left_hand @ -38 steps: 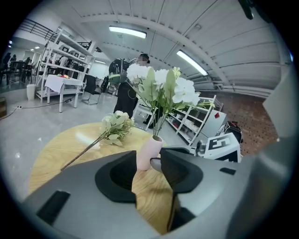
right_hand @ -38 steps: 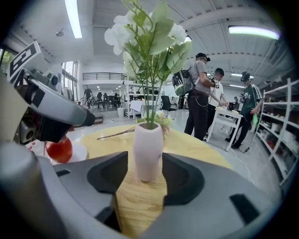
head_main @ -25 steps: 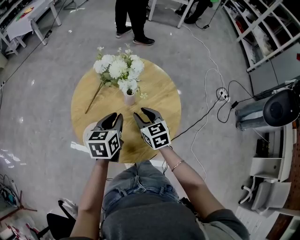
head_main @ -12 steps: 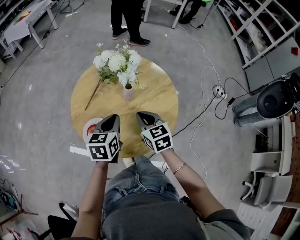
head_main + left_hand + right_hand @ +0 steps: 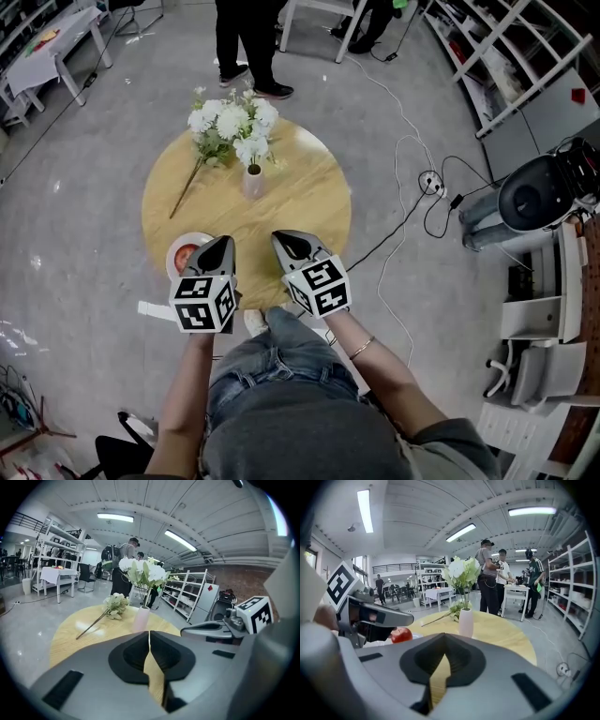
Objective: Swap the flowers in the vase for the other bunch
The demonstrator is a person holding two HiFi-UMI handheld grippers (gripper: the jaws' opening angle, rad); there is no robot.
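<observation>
Head view: a slender pale vase [image 5: 253, 181] of white flowers [image 5: 234, 120] stands on the round wooden table [image 5: 314, 202], ahead of the left gripper [image 5: 225, 244] and right gripper [image 5: 281, 239]. The spare bunch [image 5: 208, 150] lies beyond, to their left.

Left gripper view: its jaws have just been closing and are now clenched on nothing.

Right gripper view: the jaws are clenched and empty, with a round red thing [image 5: 401, 634] to their left.

Round wooden table [image 5: 300, 202] with a pale vase [image 5: 252, 182], a loose flower bunch [image 5: 114, 604] and a plate [image 5: 172, 259]
</observation>
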